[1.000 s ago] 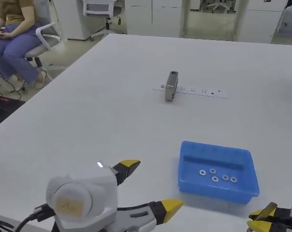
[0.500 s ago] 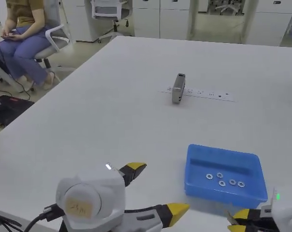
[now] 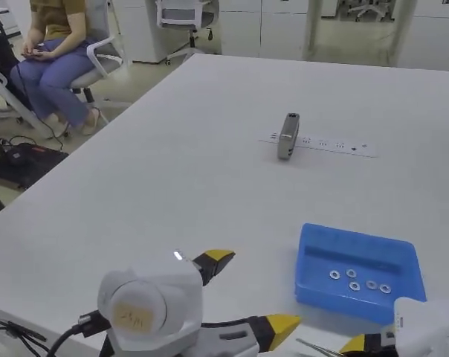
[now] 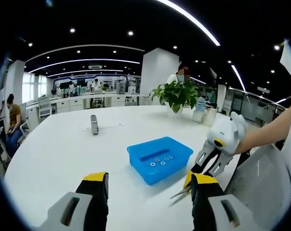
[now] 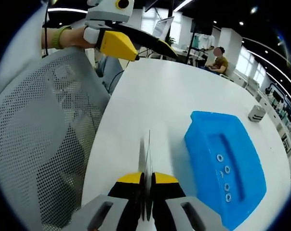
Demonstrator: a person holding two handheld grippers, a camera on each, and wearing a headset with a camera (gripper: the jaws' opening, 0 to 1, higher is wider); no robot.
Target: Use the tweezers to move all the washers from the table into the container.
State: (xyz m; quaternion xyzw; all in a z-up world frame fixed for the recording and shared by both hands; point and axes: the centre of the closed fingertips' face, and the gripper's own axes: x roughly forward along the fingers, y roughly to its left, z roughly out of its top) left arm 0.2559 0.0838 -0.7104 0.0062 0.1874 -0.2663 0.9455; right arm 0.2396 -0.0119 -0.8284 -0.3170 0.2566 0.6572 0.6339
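Five washers [image 3: 356,279] lay in the container [image 3: 358,236], so the task looked about done. Right gripper [image 5: 147,179] pinched tweezers [image 5: 148,156]; left gripper [image 3: 254,290] stood spread, empty.

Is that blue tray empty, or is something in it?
Not empty: five small washers lie on the floor of the blue tray.

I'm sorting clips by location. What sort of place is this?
Probably an open-plan office or lab: a large white table, office chairs beside it, and a potted plant under long ceiling strip lights.
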